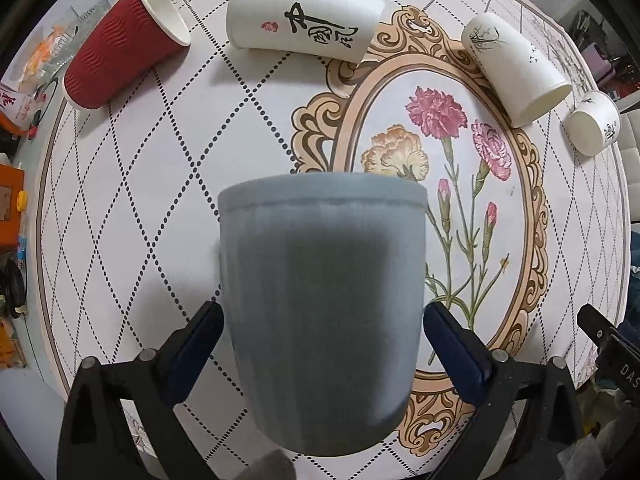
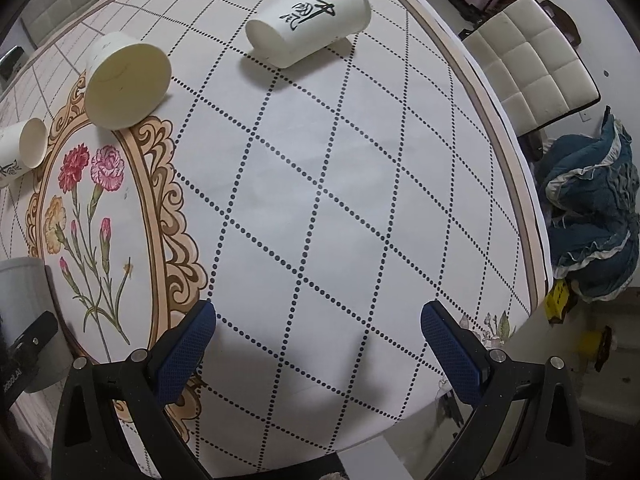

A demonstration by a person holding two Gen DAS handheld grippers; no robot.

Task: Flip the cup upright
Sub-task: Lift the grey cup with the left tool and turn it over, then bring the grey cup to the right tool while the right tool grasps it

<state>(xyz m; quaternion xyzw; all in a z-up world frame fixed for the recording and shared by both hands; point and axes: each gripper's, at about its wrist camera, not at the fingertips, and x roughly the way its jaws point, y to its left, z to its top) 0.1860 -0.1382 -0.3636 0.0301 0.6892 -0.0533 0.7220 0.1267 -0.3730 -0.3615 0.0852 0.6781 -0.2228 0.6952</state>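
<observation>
Your left fingers (image 1: 452, 340) bracket the grey cup (image 1: 322, 308), one blue pad at each side of its wall, at or very near the surface; you cannot tell from this view whether they are pressing on it or only beside it. The cup fills the space between them, its rolled rim pointing away from the camera over the floral medallion of the bench (image 1: 140, 208), and its narrower base nearest the lens. Whether it rests on the bench or is lifted off it is unclear. In the right wrist view the same cup shows as a grey shape at the far left edge.

Your right fingers (image 2: 184, 356) are spread wide with nothing between them, only bare dotted-lattice bench below.

Four other cups lie on their sides along the far part of the bench: a red ribbed paper cup (image 1: 120, 46), a white cup with black calligraphy (image 1: 300, 20), a white cup with a grass sketch (image 1: 516, 68) and a small white cup (image 1: 592, 122) just beside it. Where their mouths show, the interiors look empty.

Your left gripper (image 1: 322, 318) points forward and downward across the bench; your right gripper (image 2: 318, 320) hovers over the bench's near right edge, beside a white padded chair (image 2: 528, 64).
</observation>
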